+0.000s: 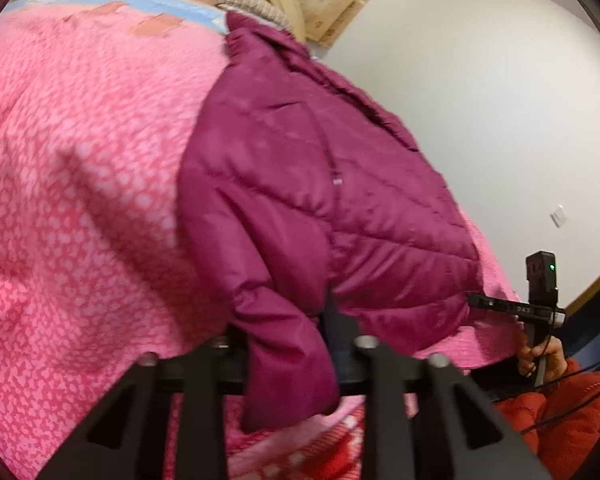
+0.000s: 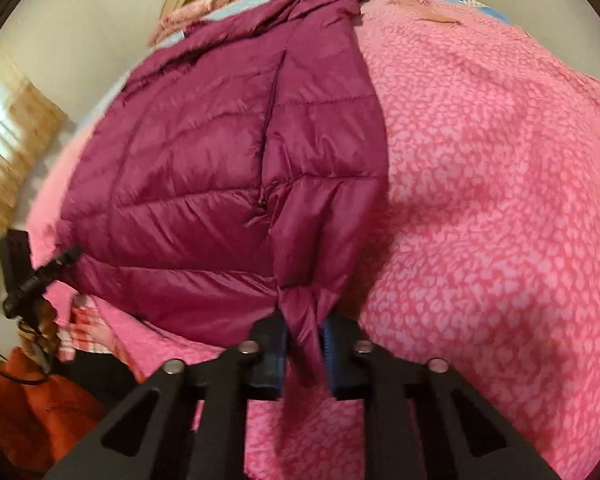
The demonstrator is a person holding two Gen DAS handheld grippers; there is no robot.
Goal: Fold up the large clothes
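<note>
Magenta quilted puffer jacket [image 2: 204, 168] lay on the pink patterned bedspread [image 2: 500, 200]. Left gripper [image 1: 288, 344] and right gripper [image 2: 304, 344], at 6 o'clock, each pinched its hem.

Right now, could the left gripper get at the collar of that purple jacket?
Probably not: the left gripper is shut on the jacket at its near end, and the collar lies at the far end of the bed.

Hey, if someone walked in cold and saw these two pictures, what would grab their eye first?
First, the magenta quilted puffer jacket spread across the bright pink patterned bedspread. Next, the black grippers at its near hem: the right gripper pinches a bunched fold of hem, and the left gripper is shut on another hanging fold.
</note>
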